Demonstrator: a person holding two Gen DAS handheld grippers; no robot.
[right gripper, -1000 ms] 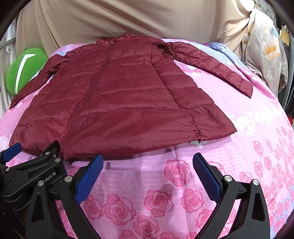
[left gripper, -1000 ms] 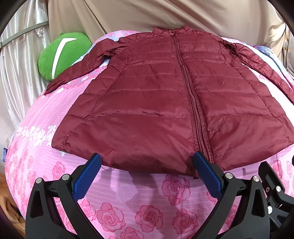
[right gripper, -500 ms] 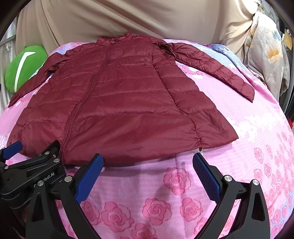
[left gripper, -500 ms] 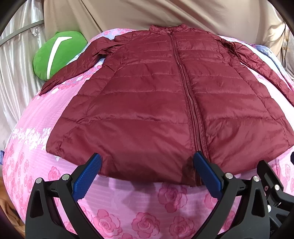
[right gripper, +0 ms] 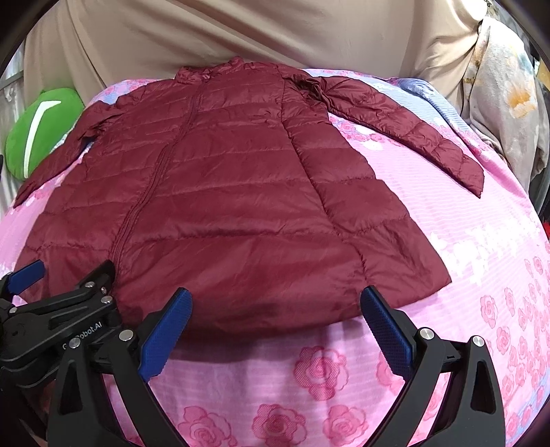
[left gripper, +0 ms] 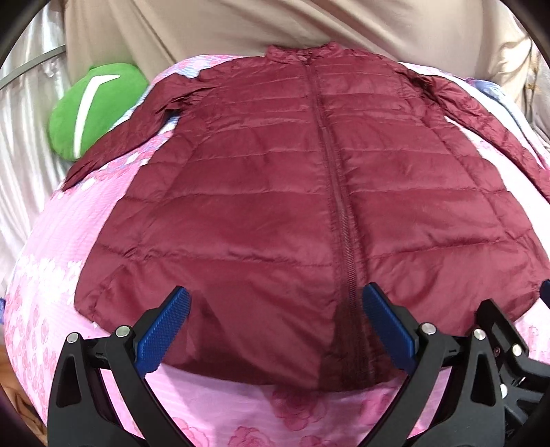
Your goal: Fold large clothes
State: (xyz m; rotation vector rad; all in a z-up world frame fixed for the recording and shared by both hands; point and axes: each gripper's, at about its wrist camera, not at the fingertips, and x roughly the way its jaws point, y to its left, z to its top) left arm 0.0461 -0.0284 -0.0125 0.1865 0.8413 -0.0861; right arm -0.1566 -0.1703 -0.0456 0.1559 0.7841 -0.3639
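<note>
A dark red quilted jacket (left gripper: 275,206) lies flat and zipped on the pink rose-print bed sheet (left gripper: 51,275), collar far, hem near, both sleeves spread out. It also shows in the right wrist view (right gripper: 240,206). My left gripper (left gripper: 275,319) is open and empty, its blue pads over the hem left of the zip. My right gripper (right gripper: 275,319) is open and empty, just over the hem right of the zip. The left gripper's body (right gripper: 51,326) shows at the lower left of the right wrist view.
A green cushion (left gripper: 92,106) lies at the bed's far left, near the left sleeve cuff. A beige cloth backdrop (left gripper: 240,27) hangs behind the bed. A pale patterned cloth (right gripper: 505,103) hangs at the right. Sheet (right gripper: 481,275) shows right of the jacket.
Both grippers have moved forward toward the jacket, from over the sheet to over the hem. Both stayed open. The jacket has not moved.
</note>
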